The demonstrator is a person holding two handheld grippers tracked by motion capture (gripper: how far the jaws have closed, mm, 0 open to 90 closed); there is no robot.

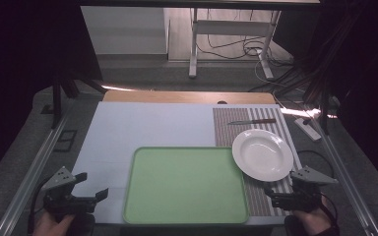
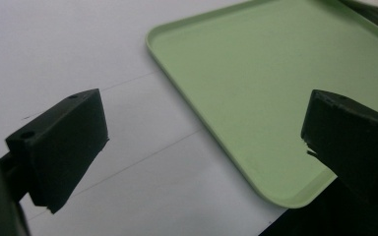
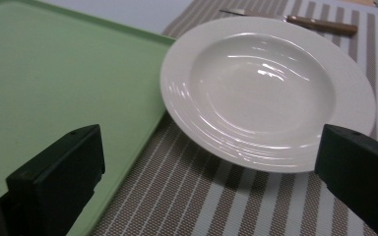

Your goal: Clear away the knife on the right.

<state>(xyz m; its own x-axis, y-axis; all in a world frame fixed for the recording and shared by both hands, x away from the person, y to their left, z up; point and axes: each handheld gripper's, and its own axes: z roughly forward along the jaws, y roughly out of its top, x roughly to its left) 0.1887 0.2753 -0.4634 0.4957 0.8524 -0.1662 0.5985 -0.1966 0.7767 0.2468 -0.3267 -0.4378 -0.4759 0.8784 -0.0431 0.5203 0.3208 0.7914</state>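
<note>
I have the left gripper (image 1: 94, 185) low at the near left corner of the table, jaws spread wide with nothing between them, aimed at the near left corner of the green tray (image 2: 256, 88). My right gripper (image 3: 209, 177) sits at the near right, jaws also wide and empty, looking straight at the white plate (image 3: 268, 88). The plate rests on the striped mat (image 1: 226, 129) (its left rim just overlaps the tray's right edge). A knife (image 1: 252, 121) with a wooden handle lies on the mat beyond the plate.
</note>
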